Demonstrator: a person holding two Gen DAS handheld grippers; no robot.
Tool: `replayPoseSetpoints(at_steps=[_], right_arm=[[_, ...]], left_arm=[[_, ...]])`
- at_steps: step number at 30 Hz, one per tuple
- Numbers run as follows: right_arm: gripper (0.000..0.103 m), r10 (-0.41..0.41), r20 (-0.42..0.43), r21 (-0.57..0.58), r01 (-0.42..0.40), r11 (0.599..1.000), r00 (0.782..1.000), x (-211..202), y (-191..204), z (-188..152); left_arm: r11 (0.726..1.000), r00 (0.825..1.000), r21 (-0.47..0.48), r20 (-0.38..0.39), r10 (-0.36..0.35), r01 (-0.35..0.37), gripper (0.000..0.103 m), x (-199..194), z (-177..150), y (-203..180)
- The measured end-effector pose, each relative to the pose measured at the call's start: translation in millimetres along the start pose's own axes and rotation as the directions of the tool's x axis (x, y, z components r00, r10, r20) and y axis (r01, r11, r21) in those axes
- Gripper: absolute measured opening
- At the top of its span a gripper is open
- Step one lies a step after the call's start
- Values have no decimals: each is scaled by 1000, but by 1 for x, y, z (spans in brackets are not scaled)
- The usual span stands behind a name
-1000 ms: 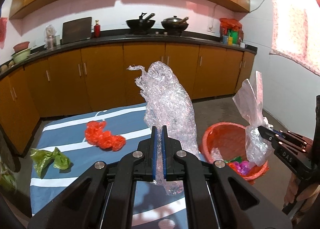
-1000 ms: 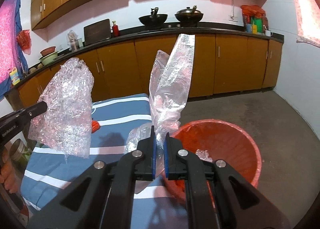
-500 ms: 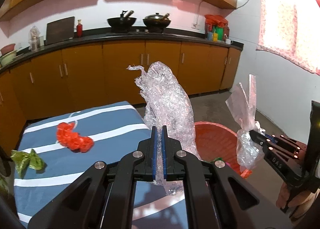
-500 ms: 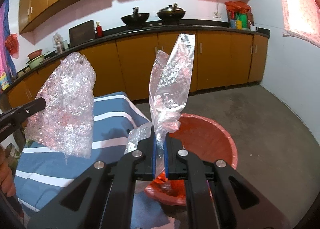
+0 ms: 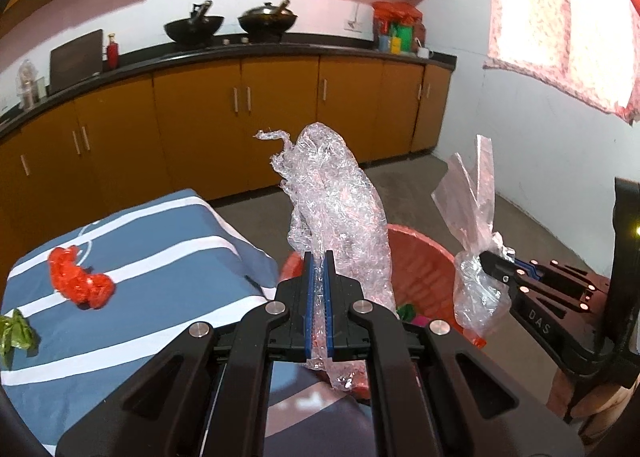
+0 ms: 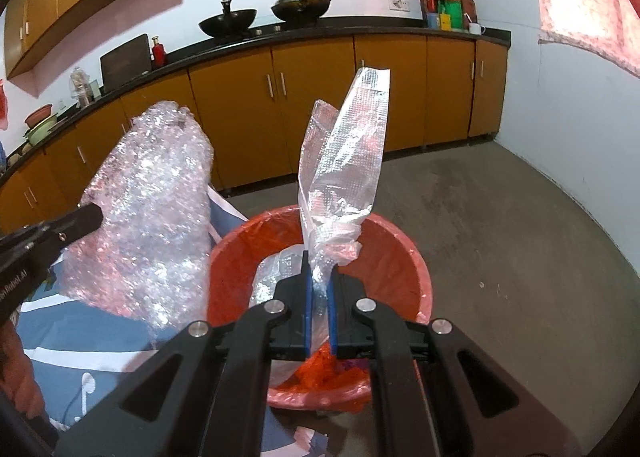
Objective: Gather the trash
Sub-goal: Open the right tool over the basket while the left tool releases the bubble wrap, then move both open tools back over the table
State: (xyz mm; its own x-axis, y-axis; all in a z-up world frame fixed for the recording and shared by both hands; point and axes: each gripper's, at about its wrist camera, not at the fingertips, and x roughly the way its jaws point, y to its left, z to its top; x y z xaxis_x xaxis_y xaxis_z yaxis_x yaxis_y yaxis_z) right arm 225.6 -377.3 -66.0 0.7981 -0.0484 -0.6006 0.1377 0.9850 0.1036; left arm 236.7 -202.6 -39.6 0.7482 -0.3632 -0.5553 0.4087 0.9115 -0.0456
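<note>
Clear plastic scraps [image 5: 340,213] — above red bin [image 6: 404,257].

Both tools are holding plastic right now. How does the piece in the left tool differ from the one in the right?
The left tool grips a crumpled bubble wrap wad, bulky and rounded; the right tool grips a clear plastic bag, thinner, flatter and drawn into a tall strip. The bubble wrap is knobbly all over; the bag shows a fine grid texture. Both are transparent, stand upright from shut jaws, and are at the red bin.

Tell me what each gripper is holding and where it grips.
Left gripper: crumpled bubble wrap, pinched near its lower end. Right gripper: clear plastic bag, pinched at its bunched lower part.
</note>
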Motion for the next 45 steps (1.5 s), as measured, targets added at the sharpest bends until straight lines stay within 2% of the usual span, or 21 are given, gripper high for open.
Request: replayPoseSetpoints(at_steps=[15, 23, 26, 29, 36, 40, 45], right_arm=[[8, -1, -57, 25, 3, 1000, 998, 49, -12, -8], [17, -6, -60, 27, 8, 1000, 998, 60, -12, -7], [20, -7, -62, 35, 10, 999, 998, 61, -14, -10], [24, -9, -63, 37, 11, 999, 998, 59, -14, -13], [30, -9, -50, 38, 10, 999, 999, 53, -12, -12], [34, 3, -44, 34, -1, 999, 999, 49, -5, -8], [37, 60, -32, 2, -60, 998, 998, 42, 23, -1]], left_arm=[[999, 995, 23, -93, -43, 45, 4, 48, -13, -20], [997, 990, 0, -122, -75, 76, 5, 56, -16, -19], [997, 988, -15, -135, -81, 79, 11, 58, -18, -16], [997, 988, -27, -133, -79, 76, 29, 56, -19, -12], [999, 994, -49, -105, -28, 23, 31, 41, -18, 6], [995, 996, -91, -91, 22, -30, 32, 26, -21, 31], [983, 992, -143, -71, 103, -112, 35, -5, -30, 76]])
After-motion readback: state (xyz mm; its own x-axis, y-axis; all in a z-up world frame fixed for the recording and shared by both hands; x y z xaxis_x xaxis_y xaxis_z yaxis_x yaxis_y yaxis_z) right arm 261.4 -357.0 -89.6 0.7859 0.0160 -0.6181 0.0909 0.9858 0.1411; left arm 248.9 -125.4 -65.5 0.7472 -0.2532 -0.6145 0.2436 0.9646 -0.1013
